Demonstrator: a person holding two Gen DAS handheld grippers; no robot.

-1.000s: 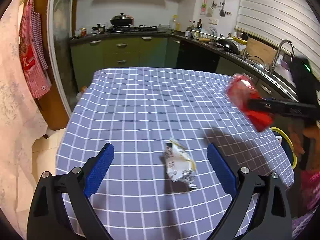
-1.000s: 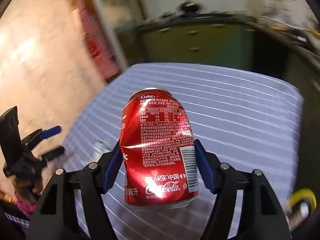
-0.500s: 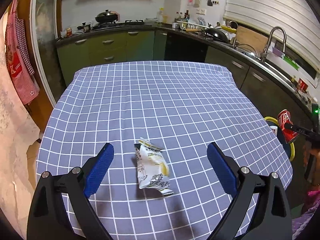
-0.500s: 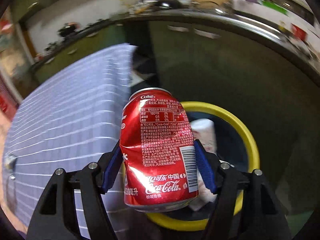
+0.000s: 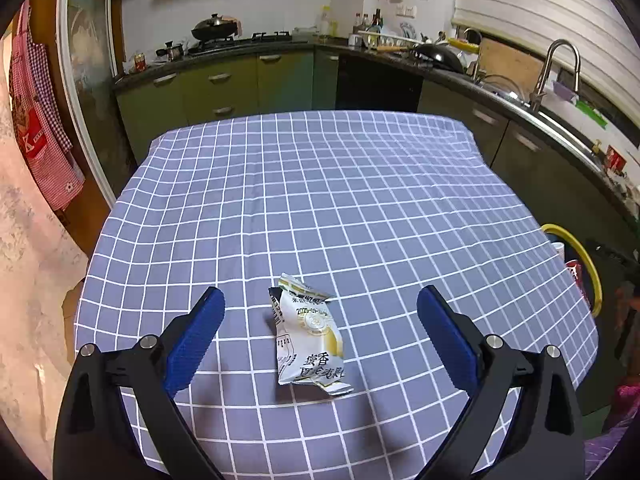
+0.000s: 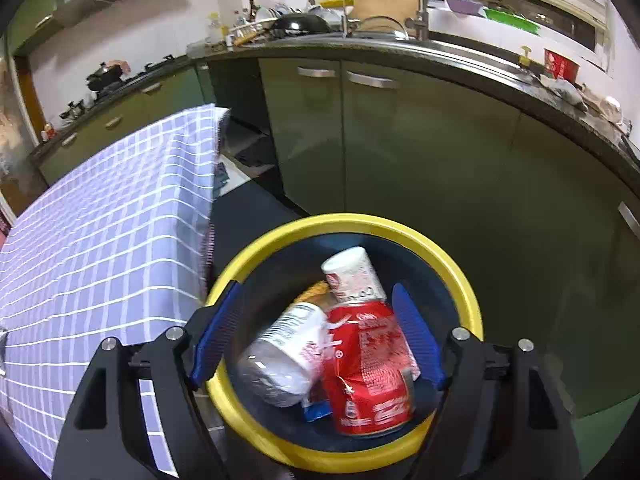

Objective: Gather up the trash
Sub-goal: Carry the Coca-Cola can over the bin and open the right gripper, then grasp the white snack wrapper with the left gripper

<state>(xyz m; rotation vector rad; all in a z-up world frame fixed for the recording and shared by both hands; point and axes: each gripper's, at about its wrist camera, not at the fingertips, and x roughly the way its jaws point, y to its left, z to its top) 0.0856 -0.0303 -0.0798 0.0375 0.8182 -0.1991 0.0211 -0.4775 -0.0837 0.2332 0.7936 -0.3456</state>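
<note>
Checked cloth covers the counter (image 5: 320, 184); the wrapper (image 5: 310, 336) lies between your released left gripper (image 5: 320, 332). Right gripper (image 6: 318, 340), released, hangs over the bin (image 6: 460, 276). Close squarely on the wrapper.

can (image 6: 366, 364) in bin (image 6: 460, 276), wrapper (image 5: 310, 334) on table (image 5: 360, 184)

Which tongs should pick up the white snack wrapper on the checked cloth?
Left tongs: open, with the white snack wrapper between its fingers. Right tongs are open over the yellow-rimmed bin.
</note>
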